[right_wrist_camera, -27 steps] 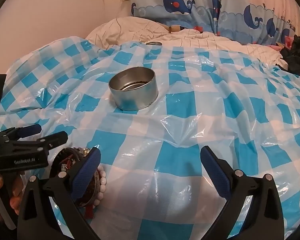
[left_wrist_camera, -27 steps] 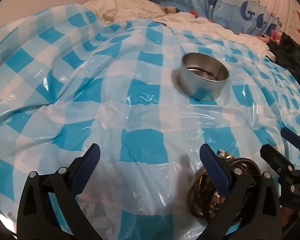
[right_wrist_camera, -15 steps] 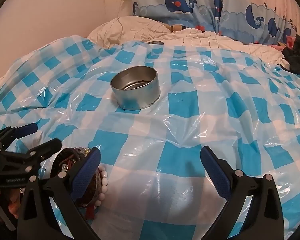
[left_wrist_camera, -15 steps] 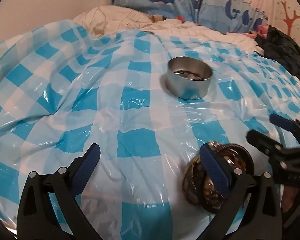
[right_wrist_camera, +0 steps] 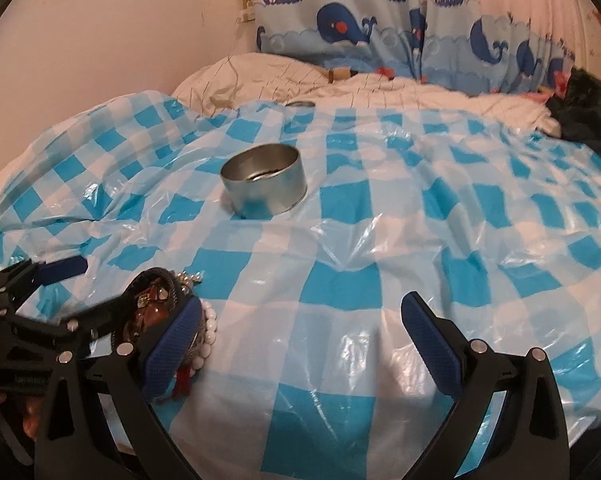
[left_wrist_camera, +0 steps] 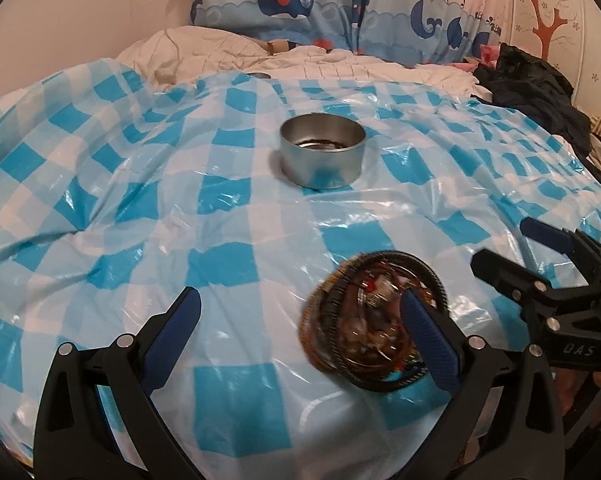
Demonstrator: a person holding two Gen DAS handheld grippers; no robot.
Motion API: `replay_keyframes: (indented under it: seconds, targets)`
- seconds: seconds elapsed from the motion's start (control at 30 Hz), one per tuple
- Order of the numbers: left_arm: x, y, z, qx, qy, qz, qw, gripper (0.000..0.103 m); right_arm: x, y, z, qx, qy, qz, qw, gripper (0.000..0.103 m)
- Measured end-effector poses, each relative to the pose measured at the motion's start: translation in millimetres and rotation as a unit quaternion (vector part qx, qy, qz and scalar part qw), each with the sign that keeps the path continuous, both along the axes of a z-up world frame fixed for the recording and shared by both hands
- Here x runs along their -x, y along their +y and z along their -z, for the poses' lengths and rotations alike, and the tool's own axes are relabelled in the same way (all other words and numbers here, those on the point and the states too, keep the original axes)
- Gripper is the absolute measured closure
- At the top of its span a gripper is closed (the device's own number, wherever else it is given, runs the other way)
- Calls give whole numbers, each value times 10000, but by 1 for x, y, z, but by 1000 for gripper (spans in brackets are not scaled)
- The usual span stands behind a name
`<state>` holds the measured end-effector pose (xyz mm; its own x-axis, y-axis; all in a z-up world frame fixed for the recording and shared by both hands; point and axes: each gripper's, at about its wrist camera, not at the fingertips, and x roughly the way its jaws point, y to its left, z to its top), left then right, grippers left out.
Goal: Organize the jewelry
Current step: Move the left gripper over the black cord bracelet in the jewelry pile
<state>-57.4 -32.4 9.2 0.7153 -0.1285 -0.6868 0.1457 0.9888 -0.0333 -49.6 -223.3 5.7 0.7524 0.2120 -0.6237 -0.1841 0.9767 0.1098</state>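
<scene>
A tangled jewelry pile [left_wrist_camera: 374,322] lies on the checked sheet [left_wrist_camera: 220,264], well in front of a metal tin [left_wrist_camera: 322,156]. Both grippers, left [left_wrist_camera: 300,320] and right [right_wrist_camera: 300,324], gape empty beside the pile. Best to pinch one outer bracelet, lifting slowly to free snags.

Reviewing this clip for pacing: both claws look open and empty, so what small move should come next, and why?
Probably ease the left claw right and down over the jewelry pile. Its jaws stand wide with nothing between them, and the pile sits by its right finger, not centred. The metal tin waits beyond, upright on the checked sheet. The right claw is also open and empty.
</scene>
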Motion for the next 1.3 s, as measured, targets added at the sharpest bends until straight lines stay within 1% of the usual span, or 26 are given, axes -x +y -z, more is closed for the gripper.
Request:
replay_keyframes:
  seconds: [0.1, 0.23, 0.37, 0.47, 0.6, 0.83, 1.0, 1.3]
  targets:
    - [2, -5, 4, 12, 59, -55, 10000, 8, 1, -3, -1, 63, -154, 124, 9998, 7]
    - [1, -12, 6, -225, 29, -1, 9997, 8, 0, -8, 0, -50, -232, 250, 9994, 7]
    - [2, -13, 7, -244, 27, -4, 9997, 8, 0, -11, 1, -95, -278, 300, 9991, 7]
    - [-1, -10, 8, -254, 77, -99, 9996, 8, -1, -12, 2, -138, -254, 329, 9990, 7]
    - [-4, -8, 7, -170, 92, -134, 9997, 8, -2, -13, 3, -220, -222, 339, 9989, 7]
    - [-6, -13, 7, -232, 45, -84, 9997, 8, -3, -17, 3, -343, -167, 336, 9987, 7]
    - [-7, -11, 7, -145, 39, -117, 9998, 8, -4, -19, 3, -419, -135, 367, 9984, 7]
    - [-6, -10, 5, -30, 23, -122, 9999, 8, -4, -19, 4, -414, -129, 359, 9984, 7]
